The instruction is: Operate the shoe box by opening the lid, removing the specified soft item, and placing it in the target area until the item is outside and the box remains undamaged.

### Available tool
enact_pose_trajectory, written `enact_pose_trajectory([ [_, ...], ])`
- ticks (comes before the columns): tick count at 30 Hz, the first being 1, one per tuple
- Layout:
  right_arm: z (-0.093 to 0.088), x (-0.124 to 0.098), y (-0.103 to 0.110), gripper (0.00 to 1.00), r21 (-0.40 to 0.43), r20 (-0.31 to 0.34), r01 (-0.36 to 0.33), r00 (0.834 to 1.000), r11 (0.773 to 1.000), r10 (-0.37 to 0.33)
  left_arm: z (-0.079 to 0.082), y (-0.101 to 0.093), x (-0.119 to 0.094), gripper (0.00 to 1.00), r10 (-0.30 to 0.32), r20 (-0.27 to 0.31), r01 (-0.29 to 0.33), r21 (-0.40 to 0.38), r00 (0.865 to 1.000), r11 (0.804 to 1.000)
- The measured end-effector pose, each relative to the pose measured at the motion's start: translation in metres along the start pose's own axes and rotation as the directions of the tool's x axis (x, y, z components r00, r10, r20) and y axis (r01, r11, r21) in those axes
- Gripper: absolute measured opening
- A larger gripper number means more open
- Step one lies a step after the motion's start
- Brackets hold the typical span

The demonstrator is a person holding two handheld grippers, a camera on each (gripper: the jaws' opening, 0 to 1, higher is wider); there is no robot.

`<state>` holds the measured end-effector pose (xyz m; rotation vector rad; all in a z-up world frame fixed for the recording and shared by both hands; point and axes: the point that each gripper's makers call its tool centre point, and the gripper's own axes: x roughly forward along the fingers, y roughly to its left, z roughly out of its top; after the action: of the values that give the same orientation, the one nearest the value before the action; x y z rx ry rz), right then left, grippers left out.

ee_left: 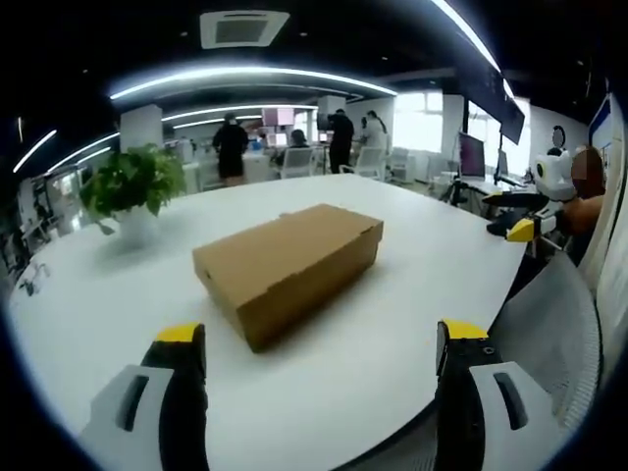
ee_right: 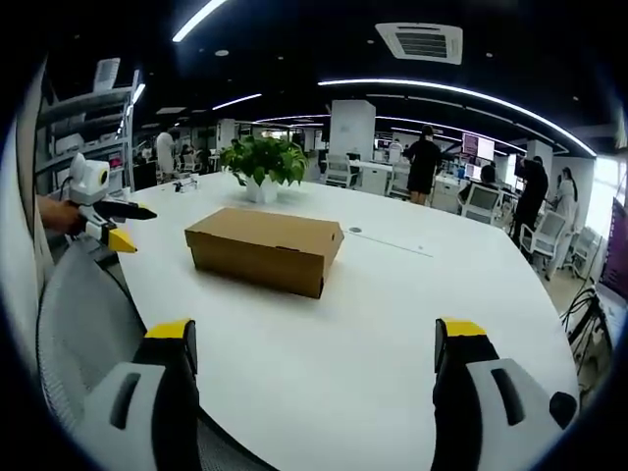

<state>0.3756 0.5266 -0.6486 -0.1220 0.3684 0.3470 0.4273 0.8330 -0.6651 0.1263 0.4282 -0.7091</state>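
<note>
A closed brown cardboard shoe box (ee_left: 287, 265) lies on the white round table (ee_left: 392, 324), its lid down. In the left gripper view my left gripper (ee_left: 320, 345) stands open a short way in front of the box, jaws wide apart with nothing between them. The right gripper view shows the same box (ee_right: 265, 249) farther off, left of centre, and my right gripper (ee_right: 316, 343) is open and empty near the table's edge. The other gripper (ee_right: 106, 224) shows at the left of that view, held in a hand; in the left gripper view the other gripper (ee_left: 535, 218) appears at the right.
A potted green plant (ee_left: 132, 186) stands on the table behind the box, also seen as the plant (ee_right: 263, 163) in the right gripper view. A grey mesh chair back (ee_right: 83, 324) sits beside the table edge. Several people stand at desks in the background.
</note>
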Motion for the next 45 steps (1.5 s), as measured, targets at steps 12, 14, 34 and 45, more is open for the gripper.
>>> enact_pose_trajectory([
  [12, 0.002, 0.0017, 0.0007, 0.96, -0.004, 0.004, -0.008, 1.0, 1.0, 0.008, 0.0009, 0.0006, -0.0004, 1.0, 0.003, 0.001, -0.003, 0.0, 1.0, 1.0],
  [14, 0.0021, 0.002, 0.0007, 0.96, -0.005, 0.003, -0.009, 1.0, 1.0, 0.009, 0.0007, 0.0012, -0.0006, 1.0, 0.004, 0.001, -0.004, -0.001, 1.0, 1.0],
  [34, 0.0054, 0.0063, -0.0013, 0.96, -0.018, -0.002, -0.024, 1.0, 1.0, 0.024, 0.0033, 0.004, 0.0014, 1.0, 0.007, -0.003, -0.007, 0.005, 1.0, 1.0],
  [45, 0.0068, 0.0095, -0.0022, 0.96, -0.025, -0.008, -0.033, 0.999, 0.999, 0.033, 0.006, 0.0051, 0.0048, 1.0, 0.004, -0.004, -0.004, 0.008, 1.0, 1.0],
])
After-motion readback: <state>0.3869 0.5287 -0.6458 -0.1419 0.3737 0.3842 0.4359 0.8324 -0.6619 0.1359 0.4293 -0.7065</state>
